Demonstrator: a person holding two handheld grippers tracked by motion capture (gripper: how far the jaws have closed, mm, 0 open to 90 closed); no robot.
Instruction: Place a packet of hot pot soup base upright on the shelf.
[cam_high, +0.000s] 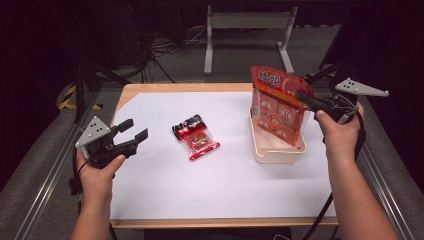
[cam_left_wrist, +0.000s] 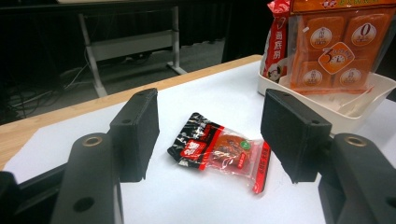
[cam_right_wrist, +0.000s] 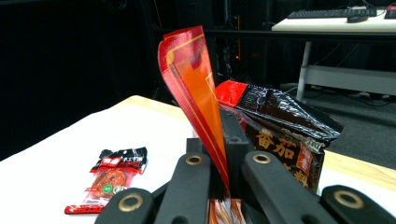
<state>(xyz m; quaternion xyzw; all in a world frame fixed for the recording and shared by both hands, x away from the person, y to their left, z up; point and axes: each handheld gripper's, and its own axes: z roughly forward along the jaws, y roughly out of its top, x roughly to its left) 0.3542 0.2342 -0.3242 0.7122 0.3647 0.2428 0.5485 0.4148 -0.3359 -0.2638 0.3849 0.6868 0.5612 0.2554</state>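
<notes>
Black jaws of the right gripper (cam_right_wrist: 224, 154) fill the foreground of the right gripper view, pressed together on the top edge of the large orange packet (cam_high: 277, 102), which rises between them as a thin folded strip. Seen from the high view, that packet stands upright with its lower end inside the white tray (cam_high: 272, 152), its printed face showing 4 square portions, and the right gripper (cam_high: 306, 98) pinches its upper right corner from the side. A dark packet (cam_right_wrist: 285, 135) with a red top sits just behind the orange one in the right gripper view. The tray rests on the right part of the white sheet (cam_high: 165, 185), near that sheet's right edge and short of the worktop (cam_high: 131, 90) edge, whose wood shows as a narrow band at the far and left sides. Left of the tray, well apart from it, 1 small red-and-black sachet (cam_high: 196, 137) lies flat and askew in the middle of the sheet, with bare sheet all around it. Farther left, the left gripper (cam_high: 134, 129) hovers over the sheet's left edge, its 2 jaws spread with nothing between them; its own view frames the sachet (cam_left_wrist: 219, 151) in the gap, and the tray (cam_left_wrist: 322, 114) beyond.
</notes>
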